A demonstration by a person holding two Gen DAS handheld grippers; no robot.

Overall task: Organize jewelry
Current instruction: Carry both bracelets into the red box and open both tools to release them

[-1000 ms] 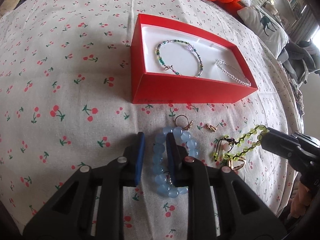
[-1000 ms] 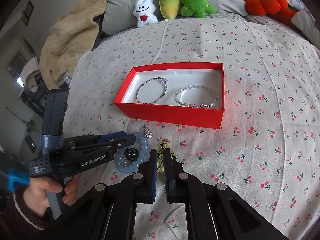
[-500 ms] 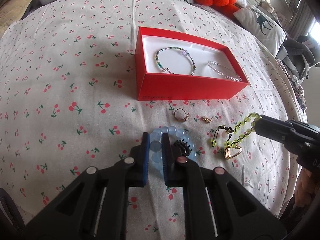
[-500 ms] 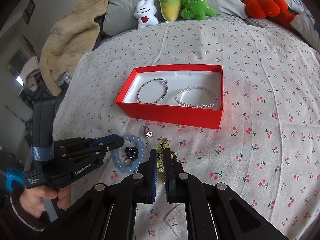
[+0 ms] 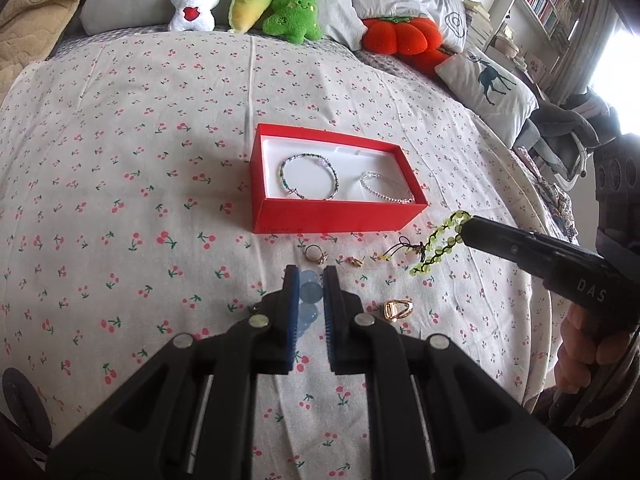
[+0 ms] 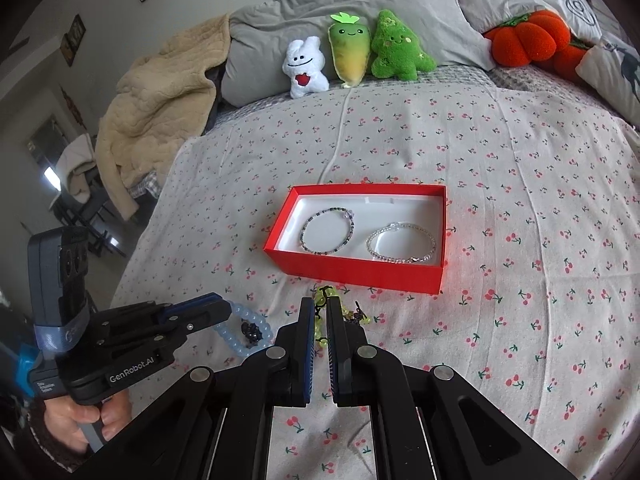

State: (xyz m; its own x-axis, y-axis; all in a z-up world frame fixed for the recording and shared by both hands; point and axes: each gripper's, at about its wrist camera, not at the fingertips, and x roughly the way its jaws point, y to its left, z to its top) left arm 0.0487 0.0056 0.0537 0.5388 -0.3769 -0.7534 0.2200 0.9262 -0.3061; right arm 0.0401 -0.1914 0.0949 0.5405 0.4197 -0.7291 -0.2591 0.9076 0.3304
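Observation:
A red box (image 5: 340, 216) (image 6: 360, 270) lies on the cherry-print bedspread, with a dark beaded bracelet (image 5: 308, 178) and a clear bead bracelet (image 5: 386, 188) inside. My left gripper (image 5: 310, 280) is shut on a pale blue bead bracelet (image 5: 310, 294) (image 6: 244, 334) and holds it above the bedspread. My right gripper (image 6: 320, 312) is shut on a yellow-green bead bracelet (image 5: 438, 242) (image 6: 320, 334), lifted in front of the box. Two small gold rings (image 5: 316, 254) and a larger gold ring (image 5: 396, 309) lie on the cloth before the box.
Plush toys (image 6: 352, 48) and grey pillows (image 6: 360, 0) line the head of the bed. An orange pumpkin cushion (image 5: 404, 40) sits at the back right. A beige blanket (image 6: 160, 100) hangs at the left. The bed edge falls away at the right.
Both grippers have risen and drawn back from the cloth, each lifting its bracelet. The blue bracelet left the bedspread; the gold ring stayed behind.

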